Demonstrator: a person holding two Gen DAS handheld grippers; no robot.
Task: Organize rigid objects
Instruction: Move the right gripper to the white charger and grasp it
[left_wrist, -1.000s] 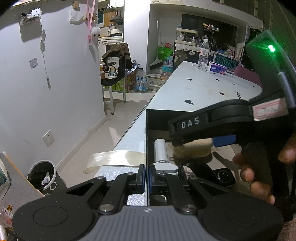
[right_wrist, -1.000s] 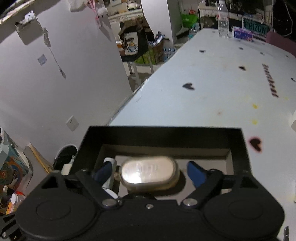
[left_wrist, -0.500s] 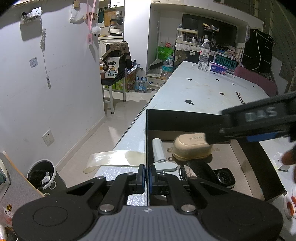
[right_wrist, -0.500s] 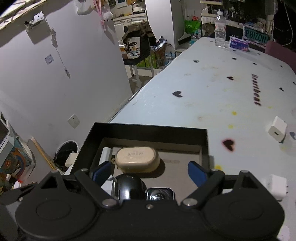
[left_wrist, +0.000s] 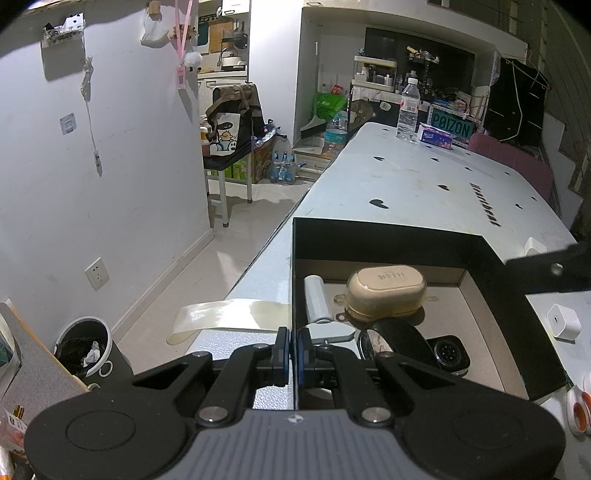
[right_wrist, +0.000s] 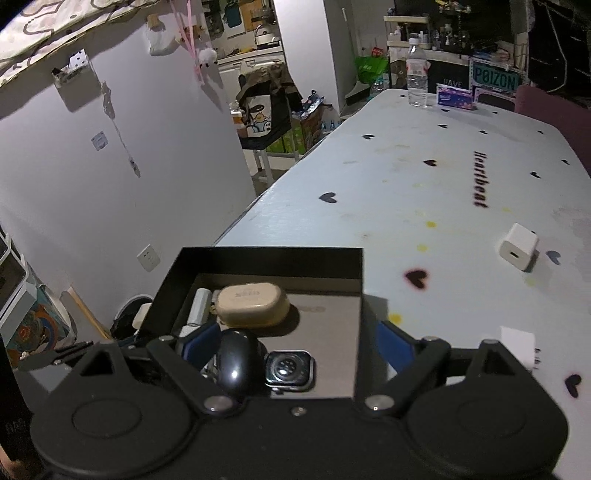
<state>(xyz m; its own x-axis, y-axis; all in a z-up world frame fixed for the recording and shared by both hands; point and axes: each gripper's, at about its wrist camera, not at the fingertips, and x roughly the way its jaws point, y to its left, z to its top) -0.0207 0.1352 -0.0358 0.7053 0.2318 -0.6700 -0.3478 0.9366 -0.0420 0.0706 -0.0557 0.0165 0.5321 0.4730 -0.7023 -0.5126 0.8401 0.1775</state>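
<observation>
While our left gripper (left_wrist: 291, 349) pinches the box (left_wrist: 388, 236) wall, our empty right gripper (right_wrist: 291, 338) gapes wide above it, so next we fetch the charger (right_wrist: 517, 247) ahead-right on the surface (right_wrist: 424, 192).

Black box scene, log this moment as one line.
left gripper: shut on box wall | right gripper: open, empty | beige case: in black box | white charger: on table

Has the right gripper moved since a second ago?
Yes. The right gripper, open, has pulled back and rightward from the beige case, which now lies in the black box.
</observation>
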